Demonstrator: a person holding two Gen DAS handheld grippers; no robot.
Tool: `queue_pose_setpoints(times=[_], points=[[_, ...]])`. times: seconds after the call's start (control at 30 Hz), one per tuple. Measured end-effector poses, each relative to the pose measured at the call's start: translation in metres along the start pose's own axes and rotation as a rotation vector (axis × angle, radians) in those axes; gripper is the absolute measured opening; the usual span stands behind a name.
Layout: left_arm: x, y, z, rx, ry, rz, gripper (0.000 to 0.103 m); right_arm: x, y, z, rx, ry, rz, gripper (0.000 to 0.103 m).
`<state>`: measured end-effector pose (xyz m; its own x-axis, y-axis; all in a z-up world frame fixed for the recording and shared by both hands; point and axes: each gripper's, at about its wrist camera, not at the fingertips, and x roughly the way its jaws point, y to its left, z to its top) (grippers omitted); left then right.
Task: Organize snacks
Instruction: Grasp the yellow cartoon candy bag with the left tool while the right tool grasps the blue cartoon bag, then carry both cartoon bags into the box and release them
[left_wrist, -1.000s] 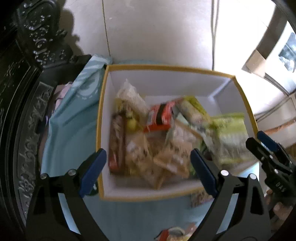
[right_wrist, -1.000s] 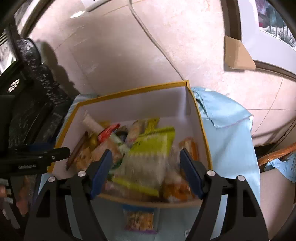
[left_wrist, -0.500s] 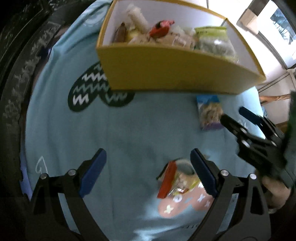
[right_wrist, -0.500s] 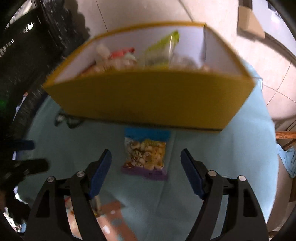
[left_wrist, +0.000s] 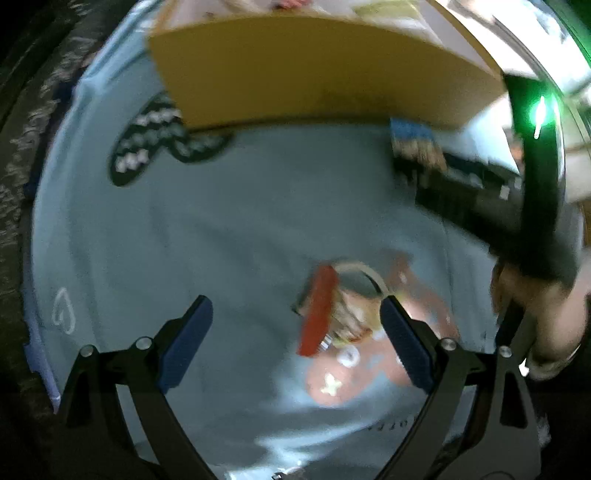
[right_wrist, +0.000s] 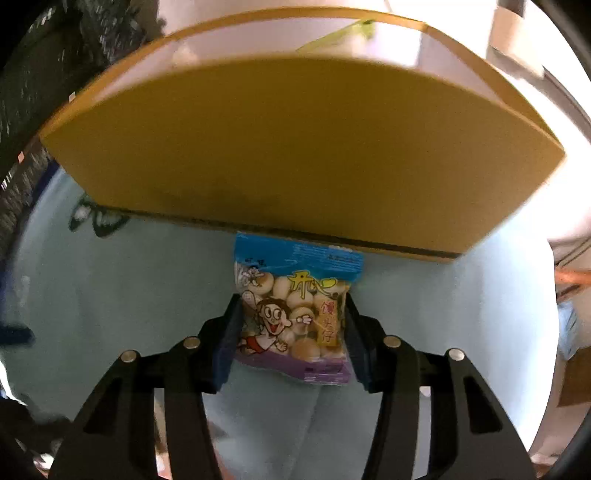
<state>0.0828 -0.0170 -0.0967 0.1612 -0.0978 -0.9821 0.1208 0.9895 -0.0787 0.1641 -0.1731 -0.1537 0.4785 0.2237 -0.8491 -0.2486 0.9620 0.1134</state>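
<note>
R gripper (right_wrist: 291, 332) jaws closing on biscuit packet (right_wrist: 291, 317) at 6 o'clock of yellow box (right_wrist: 295, 147); thin film may slip. L gripper (left_wrist: 295, 339) jaws wide open, empty, red-edged snack (left_wrist: 332, 314) off-centre toward right jaw — could miss.

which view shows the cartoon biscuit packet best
The right wrist view: the biscuit packet lies sharp and whole on the blue cloth, between the closing right gripper pads. The left wrist view shows only its blurred blue top beside the yellow box.
</note>
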Motion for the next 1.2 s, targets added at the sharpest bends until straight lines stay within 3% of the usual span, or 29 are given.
queue_pose_setpoints(times=[0.17, 0.27, 0.33, 0.4, 0.53, 0.9, 1.2], points=[[0.016, -0.024, -0.019, 0.093, 0.037, -0.005, 0.093, -0.017, -0.015, -0.007, 0.024, -0.016, 0.027, 0.052], [0.022, -0.028, -0.022, 0.105, 0.023, -0.016, 0.088, -0.022, -0.014, -0.009, 0.025, -0.015, 0.031, 0.052], [0.032, -0.031, -0.021, 0.129, 0.039, -0.020, 0.061, -0.026, -0.008, -0.014, 0.024, -0.016, 0.034, 0.052], [0.045, -0.030, -0.018, 0.123, 0.075, -0.035, 0.051, -0.033, -0.004, -0.024, 0.021, -0.016, 0.037, 0.052], [0.045, -0.022, -0.015, 0.091, 0.044, -0.045, 0.034, -0.051, -0.002, -0.031, 0.014, -0.016, 0.049, 0.052], [-0.023, 0.012, 0.009, 0.034, -0.119, -0.030, 0.033, -0.097, 0.000, -0.016, -0.020, -0.109, 0.103, 0.052], [-0.076, 0.009, 0.043, -0.004, -0.226, -0.015, 0.033, -0.128, 0.003, 0.019, -0.053, -0.166, 0.060, 0.052]])
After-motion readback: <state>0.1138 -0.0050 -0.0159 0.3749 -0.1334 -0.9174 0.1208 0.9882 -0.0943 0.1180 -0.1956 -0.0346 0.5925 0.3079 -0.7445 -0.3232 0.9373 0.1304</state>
